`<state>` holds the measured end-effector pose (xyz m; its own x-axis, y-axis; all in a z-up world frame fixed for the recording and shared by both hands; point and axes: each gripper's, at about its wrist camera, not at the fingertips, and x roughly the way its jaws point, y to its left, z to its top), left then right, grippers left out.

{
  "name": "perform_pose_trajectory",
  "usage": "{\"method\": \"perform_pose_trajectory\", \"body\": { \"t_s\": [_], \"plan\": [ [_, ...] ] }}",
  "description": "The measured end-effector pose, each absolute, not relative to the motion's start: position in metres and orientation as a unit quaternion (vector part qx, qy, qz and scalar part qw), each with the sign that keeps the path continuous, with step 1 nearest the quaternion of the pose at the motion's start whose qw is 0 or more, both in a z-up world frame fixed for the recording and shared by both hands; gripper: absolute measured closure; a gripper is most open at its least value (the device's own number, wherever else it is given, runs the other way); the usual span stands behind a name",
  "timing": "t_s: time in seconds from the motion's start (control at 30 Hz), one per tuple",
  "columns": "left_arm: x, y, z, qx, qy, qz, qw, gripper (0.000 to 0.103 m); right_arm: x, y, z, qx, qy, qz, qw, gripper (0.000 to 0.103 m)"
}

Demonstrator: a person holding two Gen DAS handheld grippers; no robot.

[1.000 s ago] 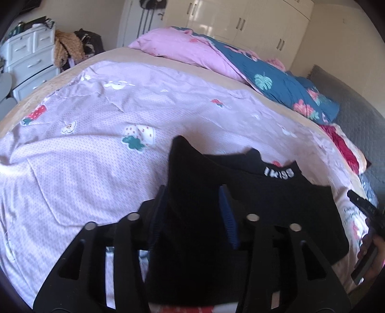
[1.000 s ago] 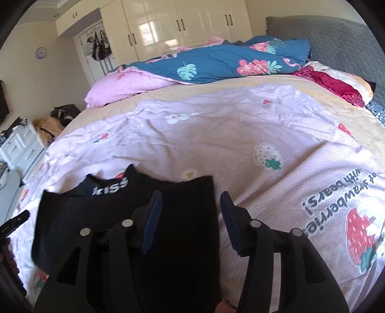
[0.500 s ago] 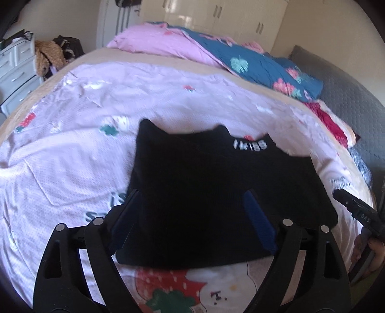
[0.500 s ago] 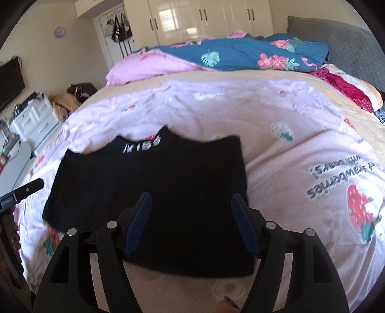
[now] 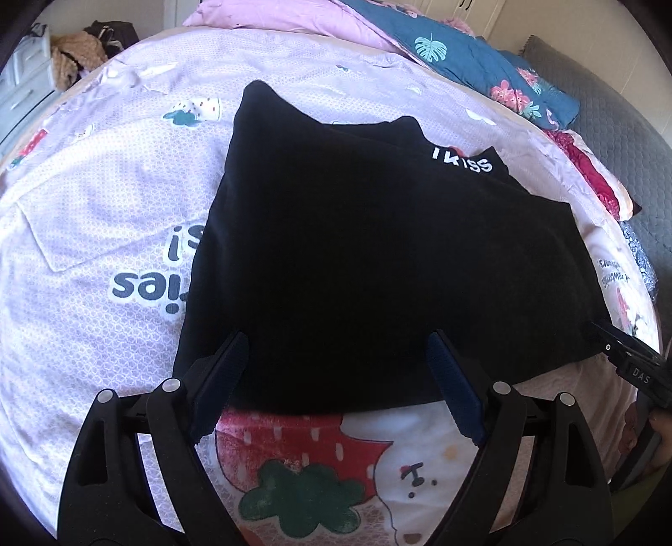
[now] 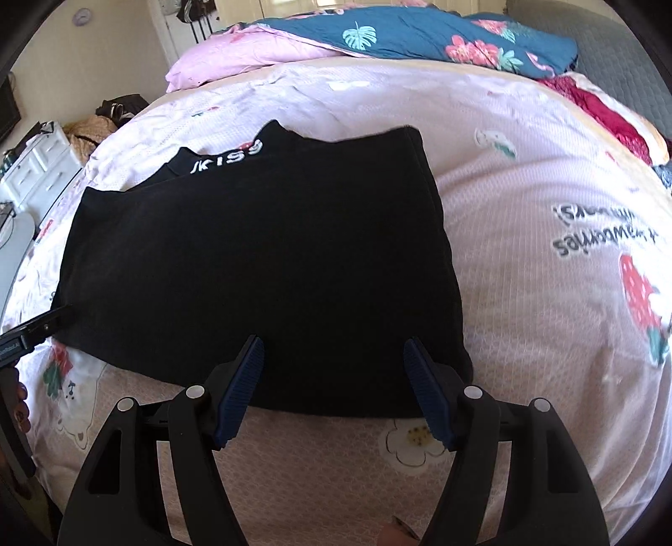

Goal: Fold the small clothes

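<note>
The black garment [image 5: 378,260] lies flat on the bed [image 5: 105,218], near its close edge, with the white lettering on the collar at the far side. It looks folded once already, a second layer showing along its far edge. The left gripper [image 5: 336,378] and the right gripper [image 6: 336,378] both hover just at the near hem, fingers wide apart and holding nothing.

For the next fold, I think each gripper should take 1 near corner, pinch both layers together, and lift evenly so the hem stays straight. The cloth is soft and may slide or bunch, so a low carry to the far edge seems safer.

Count: 1 garment, 2 grippers, 1 bed, 1 blue floral quilt [image 6: 420,38] at the far end.
</note>
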<state>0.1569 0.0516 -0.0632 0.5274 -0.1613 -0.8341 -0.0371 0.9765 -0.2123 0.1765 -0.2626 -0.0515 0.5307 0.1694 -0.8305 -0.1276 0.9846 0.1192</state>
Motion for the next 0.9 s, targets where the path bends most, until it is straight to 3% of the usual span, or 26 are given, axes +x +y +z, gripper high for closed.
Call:
{"method": "perform_pose_trajectory", "body": {
  "t_s": [0.3, 0.83, 0.9],
  "plan": [
    [0.146, 0.050, -0.059, -0.101, 0.482, -0.033, 0.870, 0.024, 0.169, -0.266, -0.051, 0.022, 0.477, 0.078, 0.875, 0.035],
    [0.121, 0.052, -0.043, -0.124, 0.473, -0.033, 0.872, 0.024, 0.141, -0.271, -0.025, 0.029, 0.449, 0.080, 0.890, 0.010],
    [0.118, 0.052, -0.040, -0.126, 0.472, -0.033, 0.872, 0.019, 0.137, -0.270, -0.022, 0.022, 0.447, 0.080, 0.891, 0.010]
  ]
}}
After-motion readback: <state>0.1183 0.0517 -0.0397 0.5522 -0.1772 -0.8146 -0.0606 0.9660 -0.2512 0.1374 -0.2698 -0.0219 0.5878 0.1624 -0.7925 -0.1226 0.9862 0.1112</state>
